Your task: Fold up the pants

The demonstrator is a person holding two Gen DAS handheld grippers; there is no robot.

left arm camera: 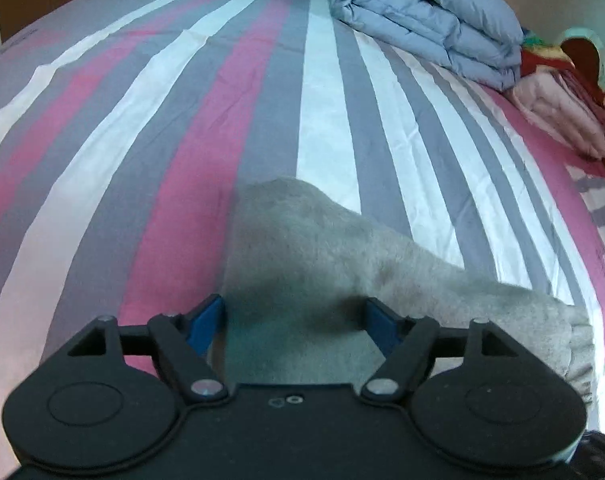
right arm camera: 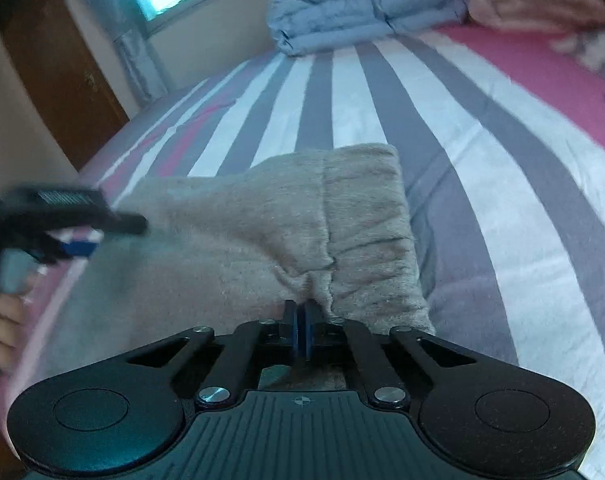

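Pants (right arm camera: 286, 220) pinched in right gripper (right arm camera: 301, 312), on striped bed (right arm camera: 482, 168)

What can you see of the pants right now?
The pants are beige, fuzzy knit, lying flat on the striped bedsheet. The gathered elastic waistband faces the right tongs, which are shut on a bunched pinch of fabric at its seam. The left tongs stand open over the other end, fabric between them, not gripped.

Count: one pair of beige pants (right arm camera: 286, 224), centre frame. Two grippers (left arm camera: 296, 320). One blue folded quilt (left arm camera: 426, 16), upper right. One pink folded blanket (left arm camera: 558, 116), right edge. One striped bedsheet (left arm camera: 142, 140).
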